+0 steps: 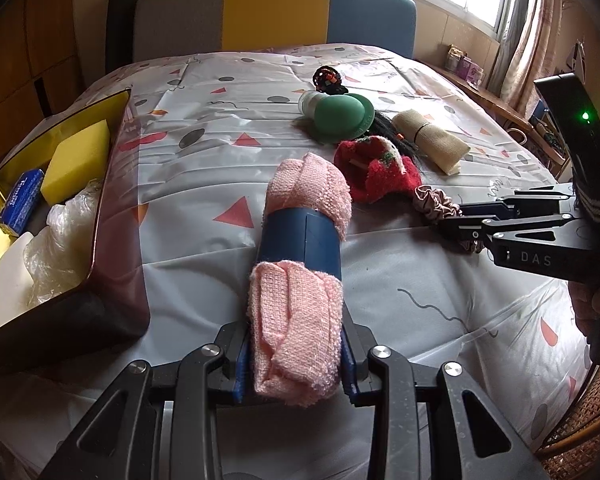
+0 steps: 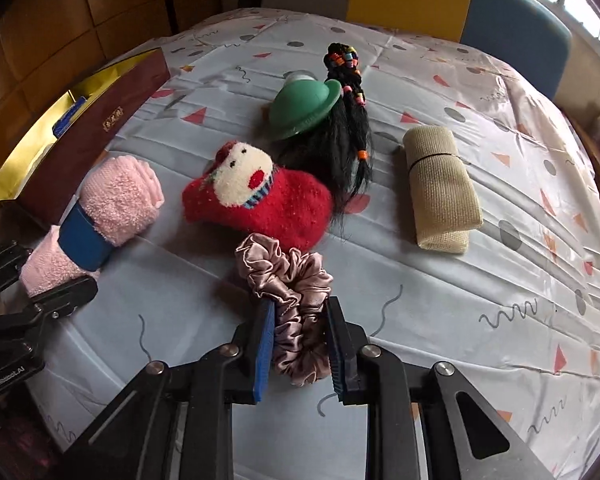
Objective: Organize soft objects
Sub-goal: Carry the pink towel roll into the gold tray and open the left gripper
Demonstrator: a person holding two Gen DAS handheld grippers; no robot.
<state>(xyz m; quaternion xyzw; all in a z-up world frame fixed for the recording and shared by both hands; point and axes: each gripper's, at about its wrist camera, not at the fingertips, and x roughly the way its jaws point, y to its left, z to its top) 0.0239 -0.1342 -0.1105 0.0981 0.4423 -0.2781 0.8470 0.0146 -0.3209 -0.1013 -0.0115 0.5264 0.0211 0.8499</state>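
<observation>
Spread over the bed is a glossy grey sheet (image 2: 480, 280) printed with triangles. At nine o'clock, a gold-lined brown box (image 1: 112, 216) is seen. A rolled pink towel with a blue band (image 1: 300, 264) is clamped by the left gripper (image 1: 296, 364). At three o'clock, a mauve satin scrunchie (image 2: 296, 304) is pinched between the right gripper (image 2: 300, 344) pads, just below a red fuzzy sock (image 2: 256, 196).

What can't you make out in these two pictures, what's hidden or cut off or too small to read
- Box contents: left wrist view, the left edge cuts them off; right wrist view, its wall hides most.
- Gold label on that wall: right wrist view, too small to read.
- Black hairpiece: its top is hidden under the green hat.
- Pink scrunchie: right wrist view, whether the right gripper pads press it is unclear.
</observation>
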